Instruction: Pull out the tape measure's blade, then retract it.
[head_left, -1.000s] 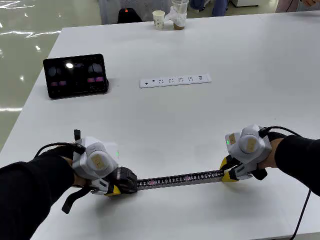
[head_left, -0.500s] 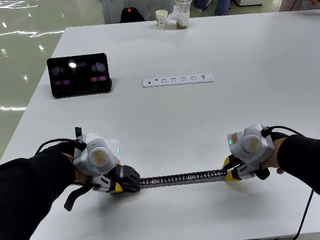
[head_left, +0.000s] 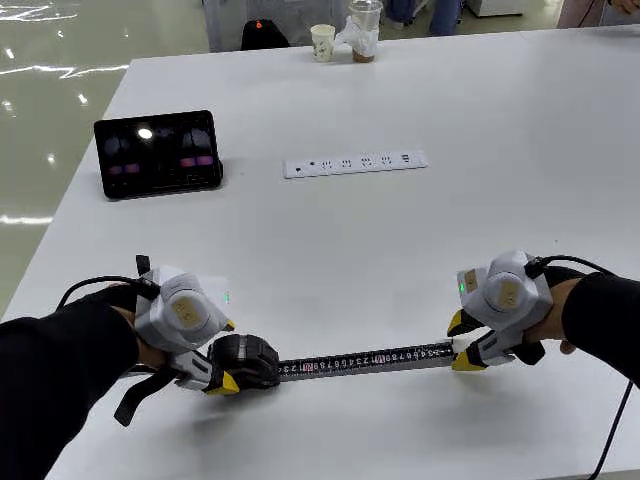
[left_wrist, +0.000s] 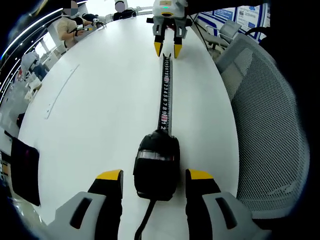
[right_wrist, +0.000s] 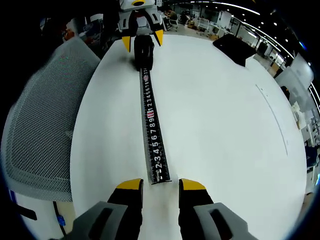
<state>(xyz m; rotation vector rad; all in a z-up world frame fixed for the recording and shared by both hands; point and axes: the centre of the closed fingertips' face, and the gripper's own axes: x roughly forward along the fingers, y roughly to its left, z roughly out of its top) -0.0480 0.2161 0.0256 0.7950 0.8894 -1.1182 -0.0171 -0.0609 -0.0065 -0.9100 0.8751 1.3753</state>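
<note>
Tape measure's case (left_wrist: 156, 165) lying on white table (head_left: 420, 250), between spread jaws of left gripper (left_wrist: 155, 175), gap visible on each side, so not clamped; blade (right_wrist: 151, 125) stretched flat across table toward right gripper (right_wrist: 161, 184); jaws there released too, blade end just before their tips, untouched.

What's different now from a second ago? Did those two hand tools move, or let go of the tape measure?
Very little. The left gripper has drawn back slightly from the tape measure case, baring more of it; its jaws stand apart beside it, not touching. The right gripper stays at the blade's end, jaws open. Blade, tablet and power strip are unchanged.
</note>
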